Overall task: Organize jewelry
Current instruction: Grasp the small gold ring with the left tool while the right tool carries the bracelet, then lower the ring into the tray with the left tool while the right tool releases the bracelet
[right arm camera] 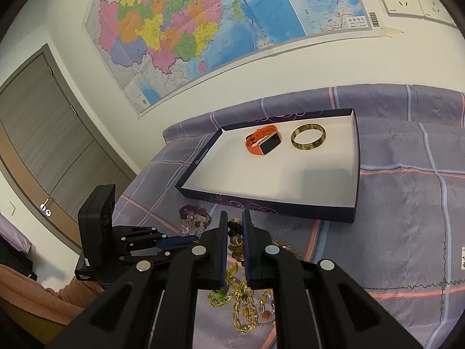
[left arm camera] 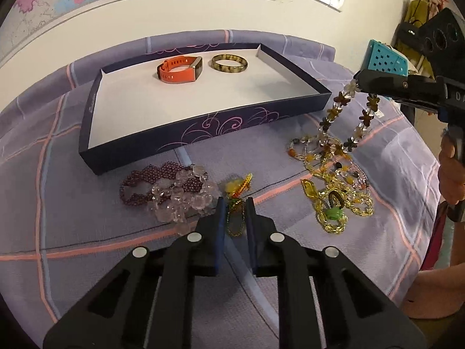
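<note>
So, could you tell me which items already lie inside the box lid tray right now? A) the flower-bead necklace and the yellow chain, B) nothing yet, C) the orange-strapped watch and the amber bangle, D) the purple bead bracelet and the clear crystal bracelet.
C: the orange-strapped watch and the amber bangle lie side by side on the white floor of the tray.

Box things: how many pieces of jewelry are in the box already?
2. An orange watch lies toward the far left of the box, and a brownish bangle lies just right of it. The rest of the box floor shows bare white.
</note>
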A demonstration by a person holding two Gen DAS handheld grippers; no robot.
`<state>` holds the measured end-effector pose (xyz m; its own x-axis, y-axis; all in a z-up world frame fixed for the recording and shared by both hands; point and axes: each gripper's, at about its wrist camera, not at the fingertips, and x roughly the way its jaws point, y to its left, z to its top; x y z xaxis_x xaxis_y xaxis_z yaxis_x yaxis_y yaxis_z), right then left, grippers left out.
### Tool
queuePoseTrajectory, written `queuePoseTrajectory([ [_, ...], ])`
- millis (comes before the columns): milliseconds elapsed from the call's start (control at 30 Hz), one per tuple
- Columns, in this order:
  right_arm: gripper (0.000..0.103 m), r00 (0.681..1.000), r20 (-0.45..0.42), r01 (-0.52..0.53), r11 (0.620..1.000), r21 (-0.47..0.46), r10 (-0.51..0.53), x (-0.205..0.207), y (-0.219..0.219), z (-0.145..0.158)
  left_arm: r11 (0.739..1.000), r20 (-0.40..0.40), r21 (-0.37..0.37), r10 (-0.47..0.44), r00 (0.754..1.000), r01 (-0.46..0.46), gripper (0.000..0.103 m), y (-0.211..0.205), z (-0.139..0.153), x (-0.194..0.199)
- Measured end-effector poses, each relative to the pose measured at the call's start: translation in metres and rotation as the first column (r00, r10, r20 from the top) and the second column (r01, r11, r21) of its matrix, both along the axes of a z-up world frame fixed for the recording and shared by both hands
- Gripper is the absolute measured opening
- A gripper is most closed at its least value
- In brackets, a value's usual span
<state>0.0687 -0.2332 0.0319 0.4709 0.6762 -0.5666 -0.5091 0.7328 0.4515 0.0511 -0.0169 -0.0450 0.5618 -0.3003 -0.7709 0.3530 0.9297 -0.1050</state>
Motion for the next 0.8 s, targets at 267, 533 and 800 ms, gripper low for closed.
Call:
queuePoseTrajectory([
  [267, 0.008, 1.0, 0.015, -0.002, 1.0, 0.01, 0.002, 0.003, 0.001, 0.007, 0.999, 0.017, -0.051, -0.006, 1.0, 0.007, 0.012, 0.006, 0.013, -0.01],
  [533, 0.008, 0.999, 0.048, 0.002, 1.0, 0.008, -0.002, 0.016, 0.004, 0.019, 0.995, 0.08, -0.097, -0.003, 0.997, 0.01, 0.012, 0.013, 0.042, -0.002],
  [800, 0.008, 0.998, 0.059, 0.006, 1.0, 0.014, -0.007, 0.043, 0.013, 0.026, 0.995, 0.106, -0.097, 0.027, 0.994, -0.016, 0.012, 0.017, 0.059, 0.031],
])
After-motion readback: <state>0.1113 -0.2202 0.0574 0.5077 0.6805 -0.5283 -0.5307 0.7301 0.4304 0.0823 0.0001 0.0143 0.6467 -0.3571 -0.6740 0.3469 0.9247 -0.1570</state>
